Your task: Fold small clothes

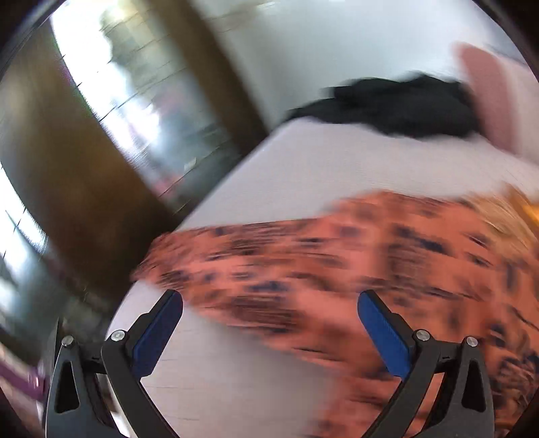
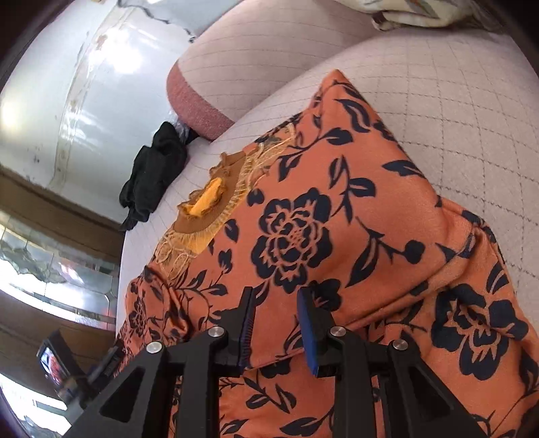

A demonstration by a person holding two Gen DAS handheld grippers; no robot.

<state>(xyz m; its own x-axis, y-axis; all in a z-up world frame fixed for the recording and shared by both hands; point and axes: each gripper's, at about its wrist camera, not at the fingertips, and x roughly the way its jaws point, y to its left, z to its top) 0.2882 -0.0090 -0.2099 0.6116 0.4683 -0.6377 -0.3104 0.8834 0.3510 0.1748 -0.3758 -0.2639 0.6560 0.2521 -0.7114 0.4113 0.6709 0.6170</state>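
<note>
An orange garment with dark blue flowers (image 2: 337,209) lies spread on a pale quilted mattress (image 2: 454,101). Its yellow lace neckline (image 2: 205,202) points to the far left. My right gripper (image 2: 276,293) sits at the near hem, its jaws narrow, with a raised fold of the orange cloth pinched between the blue pads. The left wrist view is smeared by motion. There my left gripper (image 1: 269,296) hangs open and wide above the garment (image 1: 337,256) near its left edge, with nothing held between its fingers.
A crumpled black garment (image 2: 155,168) lies at the mattress's far corner, also visible as the black garment (image 1: 397,104). A pink-ended bolster (image 2: 198,97) rests behind it. Another pale patterned cloth (image 2: 414,13) sits at the back. The mattress edge (image 1: 202,209) drops off to the left.
</note>
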